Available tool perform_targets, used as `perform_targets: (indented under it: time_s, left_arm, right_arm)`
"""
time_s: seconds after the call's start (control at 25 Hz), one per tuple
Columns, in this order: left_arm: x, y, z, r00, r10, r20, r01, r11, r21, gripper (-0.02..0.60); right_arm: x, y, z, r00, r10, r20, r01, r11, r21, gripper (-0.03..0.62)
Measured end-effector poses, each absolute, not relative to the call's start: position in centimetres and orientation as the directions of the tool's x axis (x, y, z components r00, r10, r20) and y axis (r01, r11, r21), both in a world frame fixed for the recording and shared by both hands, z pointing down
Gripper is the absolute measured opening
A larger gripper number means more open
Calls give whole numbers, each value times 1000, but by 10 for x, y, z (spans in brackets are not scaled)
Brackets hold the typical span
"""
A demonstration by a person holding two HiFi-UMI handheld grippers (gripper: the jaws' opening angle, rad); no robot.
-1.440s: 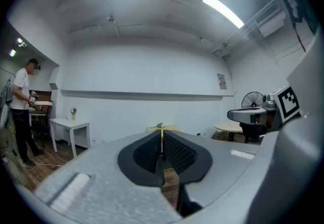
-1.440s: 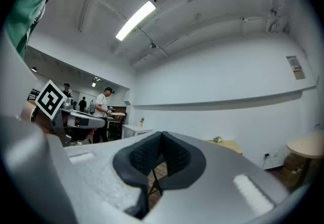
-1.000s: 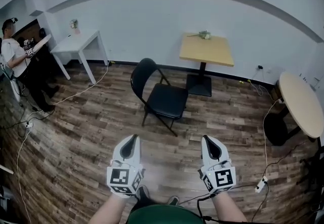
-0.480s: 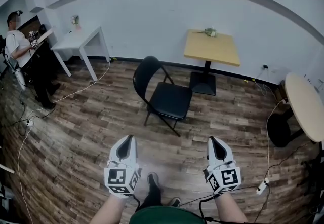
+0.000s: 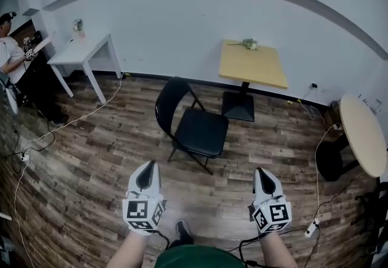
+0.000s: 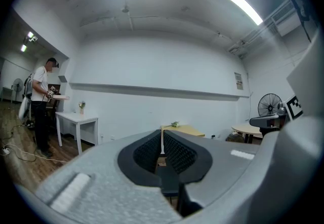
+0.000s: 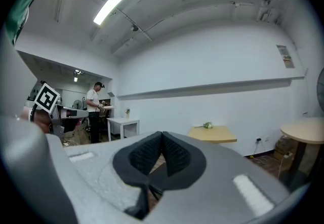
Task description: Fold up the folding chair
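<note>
The black folding chair (image 5: 193,125) stands unfolded on the wood floor in the middle of the head view, backrest to the left and seat to the right. My left gripper (image 5: 148,166) is held level in front of the chair, short of its legs, shut with nothing in it. My right gripper (image 5: 261,171) is level too, to the right of the chair and apart from it, also shut and empty. In the left gripper view the left gripper's (image 6: 162,134) black pads meet. The right gripper's (image 7: 162,136) pads meet in the right gripper view; both hide most of the chair.
A yellow square table (image 5: 251,65) stands behind the chair by the wall. A white table (image 5: 79,50) and a person (image 5: 7,48) are at the far left, a round table (image 5: 364,133) at the right. Cables (image 5: 36,139) and a power strip (image 5: 312,227) lie on the floor.
The person carrying the grippers has stepped closer to the chair, and both grippers have moved forward with the step. Both stay shut and empty. The chair has not moved.
</note>
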State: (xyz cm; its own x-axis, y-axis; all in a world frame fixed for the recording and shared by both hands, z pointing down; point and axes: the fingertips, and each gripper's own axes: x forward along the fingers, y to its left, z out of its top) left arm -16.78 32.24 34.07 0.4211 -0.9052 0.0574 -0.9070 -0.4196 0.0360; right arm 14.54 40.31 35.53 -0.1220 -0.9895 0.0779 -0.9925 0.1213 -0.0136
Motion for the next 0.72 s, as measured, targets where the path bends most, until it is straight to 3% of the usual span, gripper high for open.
perform_targets:
  time_s: [0.72]
  left_arm:
    - [-208, 201, 356, 483, -873, 67, -875, -477, 89, 21]
  right_arm:
    - [110, 305, 356, -38, -994, 101, -999, 36, -16, 3]
